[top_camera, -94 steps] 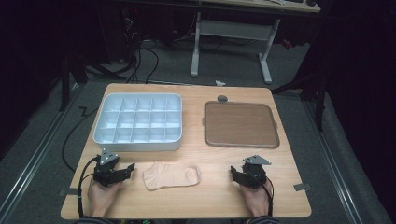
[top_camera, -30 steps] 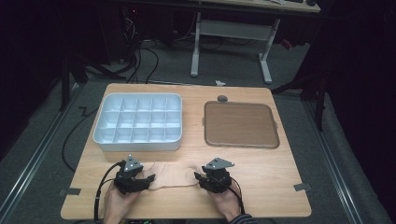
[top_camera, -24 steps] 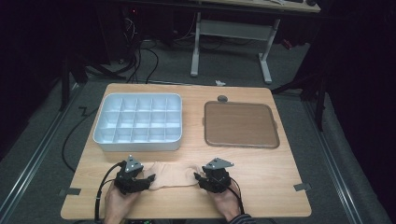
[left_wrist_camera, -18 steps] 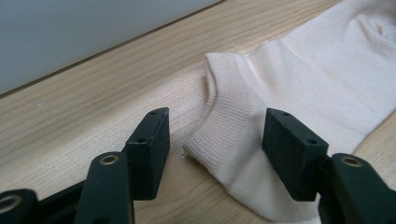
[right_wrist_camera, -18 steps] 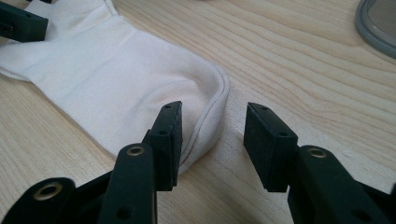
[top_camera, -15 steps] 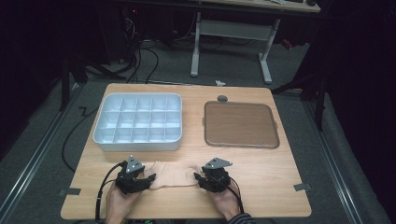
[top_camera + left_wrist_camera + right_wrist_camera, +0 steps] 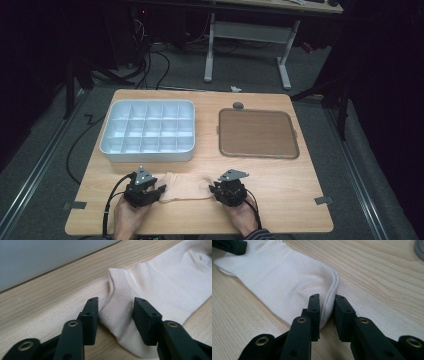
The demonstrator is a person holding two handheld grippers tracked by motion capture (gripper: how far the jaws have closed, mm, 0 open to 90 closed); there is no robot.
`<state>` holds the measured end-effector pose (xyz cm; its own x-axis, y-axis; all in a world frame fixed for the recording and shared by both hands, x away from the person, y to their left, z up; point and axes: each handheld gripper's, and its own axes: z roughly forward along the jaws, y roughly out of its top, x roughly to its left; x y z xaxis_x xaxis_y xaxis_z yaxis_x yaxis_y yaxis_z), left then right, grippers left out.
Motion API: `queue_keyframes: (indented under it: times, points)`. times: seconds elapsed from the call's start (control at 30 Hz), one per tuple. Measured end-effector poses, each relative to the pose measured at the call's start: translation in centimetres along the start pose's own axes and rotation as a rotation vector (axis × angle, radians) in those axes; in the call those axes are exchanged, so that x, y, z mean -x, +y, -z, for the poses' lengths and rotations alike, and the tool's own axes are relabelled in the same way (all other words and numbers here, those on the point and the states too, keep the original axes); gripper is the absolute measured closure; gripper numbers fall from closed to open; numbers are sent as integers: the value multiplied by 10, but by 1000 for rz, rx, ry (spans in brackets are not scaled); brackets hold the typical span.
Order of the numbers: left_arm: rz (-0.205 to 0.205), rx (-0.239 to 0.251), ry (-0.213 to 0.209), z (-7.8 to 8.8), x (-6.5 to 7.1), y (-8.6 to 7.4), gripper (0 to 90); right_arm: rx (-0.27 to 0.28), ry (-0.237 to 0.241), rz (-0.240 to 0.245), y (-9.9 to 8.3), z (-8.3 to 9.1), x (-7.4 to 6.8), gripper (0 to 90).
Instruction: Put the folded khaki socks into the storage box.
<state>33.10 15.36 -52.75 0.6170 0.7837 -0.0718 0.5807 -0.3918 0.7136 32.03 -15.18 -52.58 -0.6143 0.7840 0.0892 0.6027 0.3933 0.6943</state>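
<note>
A cream sock (image 7: 185,187) lies flat near the table's front edge, between my two grippers. My left gripper (image 7: 159,192) is at its cuff end. In the left gripper view the ribbed cuff (image 7: 117,302) sits between the jaws of that gripper (image 7: 116,312), which have just been closing and still stand apart around it. My right gripper (image 7: 212,189) is at the other end. In the right gripper view its jaws (image 7: 327,307) have just been closing and pinch the sock's raised seam edge (image 7: 287,277).
A white compartment tray (image 7: 150,156) stands behind the left gripper, its wall (image 7: 37,257) close by. A brown flat tray (image 7: 257,132) lies at the back right, with a small grey disc (image 7: 238,105) beyond it. Bare wood lies right of the right hand.
Since three seconds ago both hands came inward to the sock's two ends. Over the last second they stayed put, and the sock's right end has bunched up slightly.
</note>
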Motion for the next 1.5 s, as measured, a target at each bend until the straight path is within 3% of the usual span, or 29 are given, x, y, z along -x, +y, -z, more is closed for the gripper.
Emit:
queue_keyframes:
  times: [0.33,0.57,0.93,1.33,1.5]
  points:
    - [30,-5,-58,-1,-5,2,724,9,-14,7,-1,0,0,848]
    - [27,-4,-96,-3,-6,3,798,11,-31,23,0,1,0,863]
    - [24,4,-140,-5,-7,6,815,29,-43,13,0,7,5,865]
    - [-13,12,-147,-7,0,18,819,39,-52,1,-2,15,12,866]
    - [-28,41,-154,-9,4,22,818,50,-68,-4,-4,21,16,866]
